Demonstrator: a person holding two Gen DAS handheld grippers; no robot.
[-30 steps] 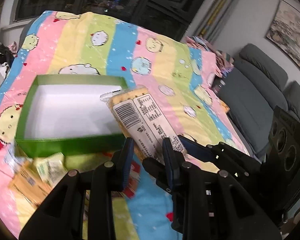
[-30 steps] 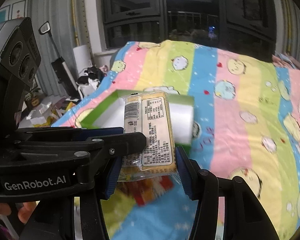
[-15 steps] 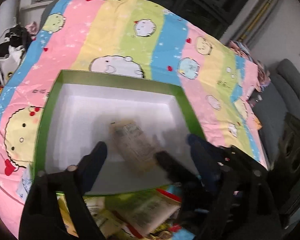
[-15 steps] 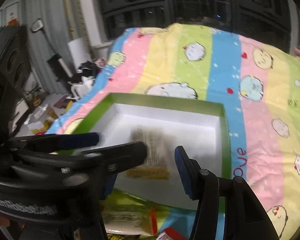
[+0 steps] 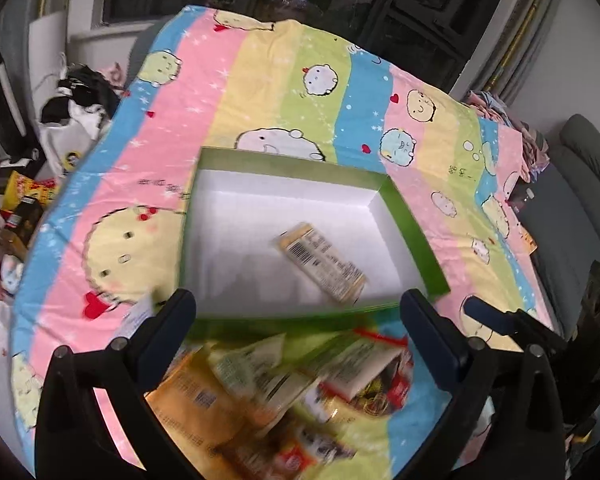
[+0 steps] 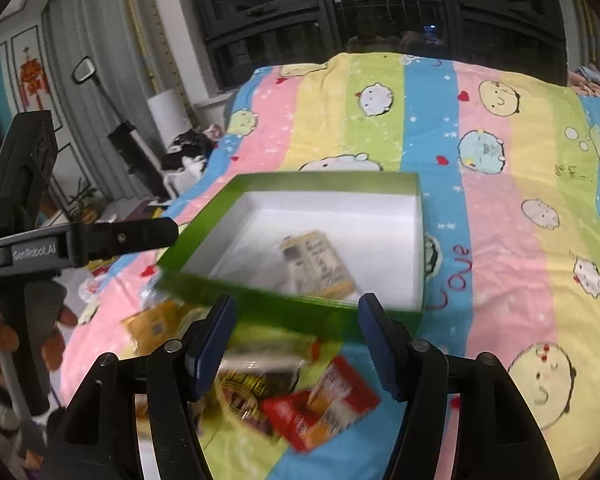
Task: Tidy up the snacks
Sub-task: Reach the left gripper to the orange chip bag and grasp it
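Snack packet (image 5: 324,266), barcode face up, lies flat on the white floor of the green box (image 5: 416,236). It sits toward the box's near-right corner, skewed to the walls, clear of both tools. It is the only item in the box.

Loose snacks (image 5: 268,384) are heaped on the striped blanket (image 5: 260,80) just in front of the box's near wall: orange, pale green and red wrappers, overlapping and blurred. I cannot tell how many there are.

Left gripper (image 5: 300,312): jaws opening, very wide, nothing between them. They straddle the near wall, above the heap.

Right gripper (image 6: 296,328): jaws opening, partly spread, nothing held. It hovers over the red packet (image 6: 320,404) and the near wall.

Risks, as I judge them:
- The box is light card on soft bedding. A finger catching the near wall on the way down would likely shove or tip it.
- Overlapping wrappers mean a closing jaw may pinch two packets, or only a slippery edge, and drop one short of the box.
- The two tools work close together above one small pile, so they could knock each other.
- A skewed first packet wastes floor space, so later ones may stack untidily.
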